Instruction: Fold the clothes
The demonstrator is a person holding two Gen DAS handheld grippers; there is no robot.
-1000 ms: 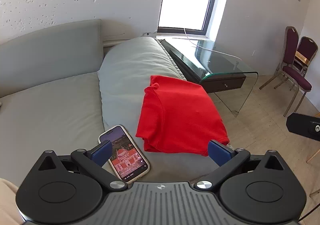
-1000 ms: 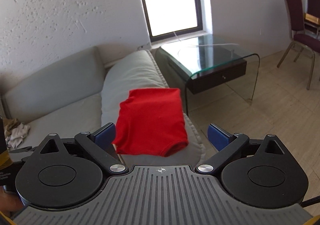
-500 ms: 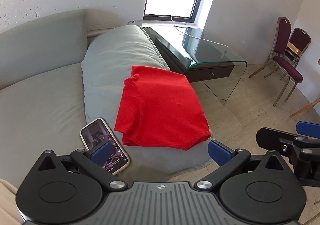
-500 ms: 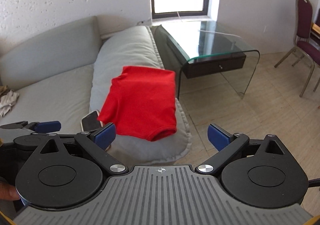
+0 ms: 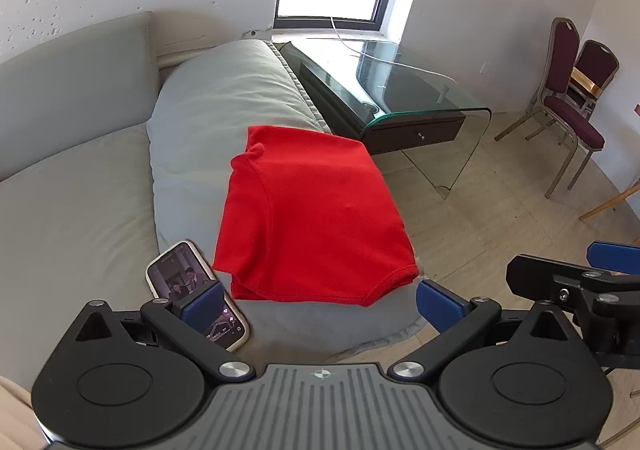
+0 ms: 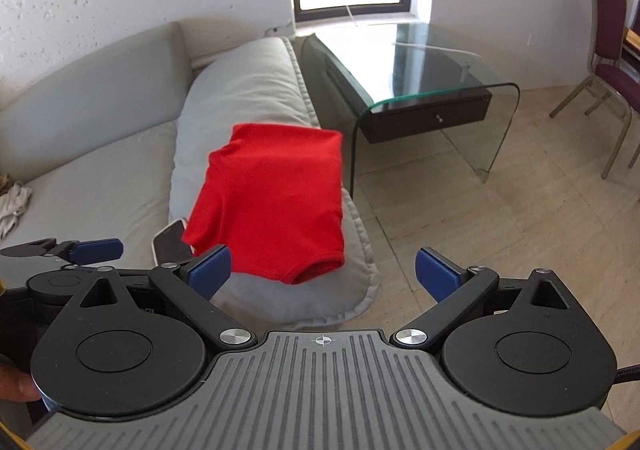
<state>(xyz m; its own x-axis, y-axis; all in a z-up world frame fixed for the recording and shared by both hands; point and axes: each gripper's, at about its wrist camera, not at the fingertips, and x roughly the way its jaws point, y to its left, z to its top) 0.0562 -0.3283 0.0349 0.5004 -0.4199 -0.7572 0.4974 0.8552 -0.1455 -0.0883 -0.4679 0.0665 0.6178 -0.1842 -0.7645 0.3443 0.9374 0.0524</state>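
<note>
A grey fabric sofa [image 5: 72, 210] fills the left half of both views. Its broad padded grey armrest cushion [image 5: 224, 98] runs from the frame centre up toward the bright window at top centre. On that cushion, in the middle of each frame, lies the task's thing: a red knit shirt [image 5: 316, 218], folded into a compact rectangle with one hemmed opening at its near right corner.

I judge the fold finished or nearly so; I hold nothing. My left hand-held gripper [image 5: 318, 302] has its blue fingers spread wide and empty, low in its frame, apart from the cloth. My right hand-held gripper [image 6: 322, 270] is likewise spread and empty.

If another fold or a tidy is wanted, the next move calls for lowering one gripper to the near hem and pinching all its layers together.

The shirt's right edge sits close to the cushion's outer edge, above the pale tiled floor [image 6: 500, 242], so a sideways tug could slide it off. A curved clear glass side table [image 6: 432, 62] stands at centre right, near the cushion. A white-cased smartphone with a lit screen [image 5: 188, 282] lies just beside the shirt's near left corner, under my left finger in view. Open room lies over the floor at lower right.
</note>
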